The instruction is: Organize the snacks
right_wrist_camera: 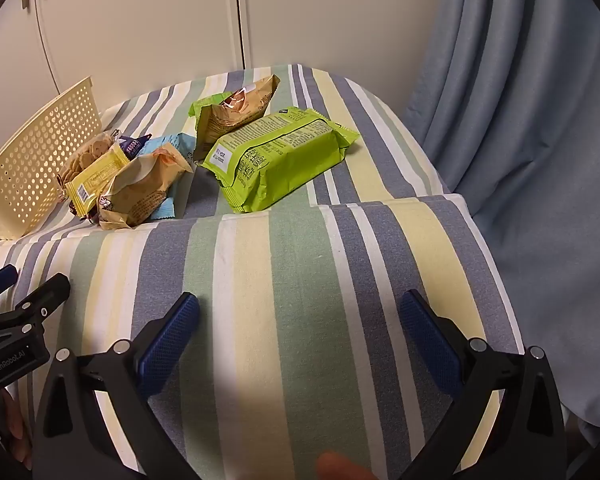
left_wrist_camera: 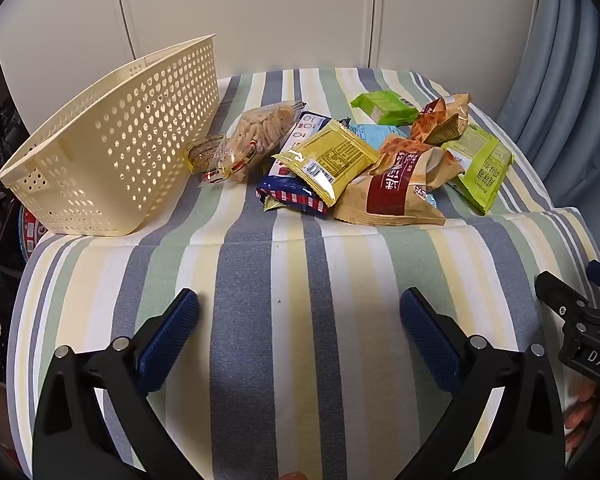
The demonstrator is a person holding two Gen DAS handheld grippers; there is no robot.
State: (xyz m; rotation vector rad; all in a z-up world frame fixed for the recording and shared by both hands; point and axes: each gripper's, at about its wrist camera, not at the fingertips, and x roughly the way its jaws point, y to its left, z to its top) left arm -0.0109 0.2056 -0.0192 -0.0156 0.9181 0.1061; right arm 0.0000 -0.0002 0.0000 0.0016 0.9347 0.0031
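Both your left gripper (left_wrist_camera: 299, 336) and right gripper (right_wrist_camera: 299, 340) hung spread and empty over the striped surface (left_wrist_camera: 260, 280), facing the snack packets (left_wrist_camera: 364, 160) heaped beside the tilted basket (left_wrist_camera: 112, 152), presumably ready for loading.

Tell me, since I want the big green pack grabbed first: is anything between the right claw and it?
Nothing visible. Only bare striped cloth lies between the open right claw and the big green pack, which sits nearest, clear of the other snacks.

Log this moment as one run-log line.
stage: start, nothing picked | left gripper: open, empty | right gripper: open, empty | basket: no snacks visible inside | snacks: piled on striped cloth
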